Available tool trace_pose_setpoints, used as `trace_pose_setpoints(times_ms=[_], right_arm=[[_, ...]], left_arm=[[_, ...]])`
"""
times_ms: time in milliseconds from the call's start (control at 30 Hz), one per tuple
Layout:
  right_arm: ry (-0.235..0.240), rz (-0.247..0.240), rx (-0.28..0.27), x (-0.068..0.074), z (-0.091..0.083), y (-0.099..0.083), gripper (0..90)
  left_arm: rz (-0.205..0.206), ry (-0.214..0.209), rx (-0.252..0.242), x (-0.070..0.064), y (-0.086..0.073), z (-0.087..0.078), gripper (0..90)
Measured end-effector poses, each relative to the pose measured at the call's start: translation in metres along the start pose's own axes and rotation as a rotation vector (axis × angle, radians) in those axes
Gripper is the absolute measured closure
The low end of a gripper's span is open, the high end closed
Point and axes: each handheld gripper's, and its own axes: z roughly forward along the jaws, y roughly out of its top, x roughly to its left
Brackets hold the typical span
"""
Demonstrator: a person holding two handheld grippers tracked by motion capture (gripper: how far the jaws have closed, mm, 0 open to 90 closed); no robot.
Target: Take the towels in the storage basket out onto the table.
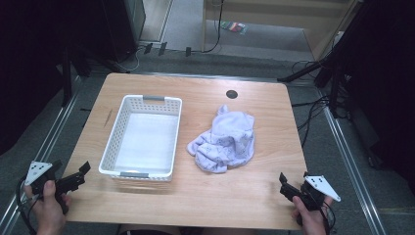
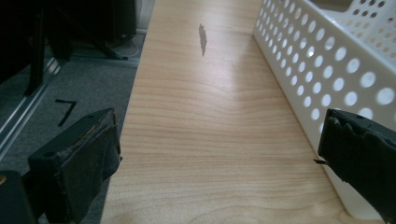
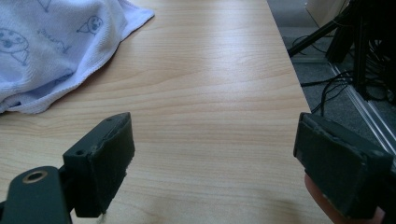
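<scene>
Your left tool (image 1: 73,178) sits at the near left corner of the table (image 1: 244,196), jaws spread wide, nothing between them. In the left gripper view the left tool (image 2: 219,158) looks along the bare strip of wood beside the basket (image 2: 327,70); the right-hand jaw is close to the basket's perforated wall, and whether it touches I can't tell.

Your right tool (image 1: 292,188) is at the near right corner, jaws also wide apart and empty. In the right gripper view the right tool (image 3: 215,158) hovers low over bare wood, with the cloth (image 3: 51,46) up and to the left, well apart from both jaws. A fingertip shows under the right-hand jaw.

Both tools look parked at the near corners, likely a start pose: hands out of the way, work area open between them.

The cloth (image 1: 225,139) lies crumpled, pale lilac with small printed figures, right of centre on the table. The white basket (image 1: 110,142) stands just beside it on the left, with a narrow gap between them and nothing inside it. My read: the cloth goes into the basket, and no step of that is done yet.

The right tool is nearer to the cloth, so it would probably reach first. The jaws are already wide enough for a bunched fold. Aim for a raised ridge, since flat edges slip.
</scene>
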Motion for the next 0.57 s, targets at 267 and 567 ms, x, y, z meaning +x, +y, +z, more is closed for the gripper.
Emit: trace_pose_setpoints(times_ms=[267, 567], right_arm=[[0.004, -0.02, 0.004, 0.0015, 0.0005, 0.0001, 12.6], [-0.002, -0.015, 0.004, 0.0014, 0.0003, 0.0001, 12.6]], left_arm=[[-0.024, 0.026, 0.032, 0.0022, -0.0005, 0.0059, 0.0], [-0.017, 0.034, 0.047, 0.0005, -0.0006, 0.0072, 0.0]])
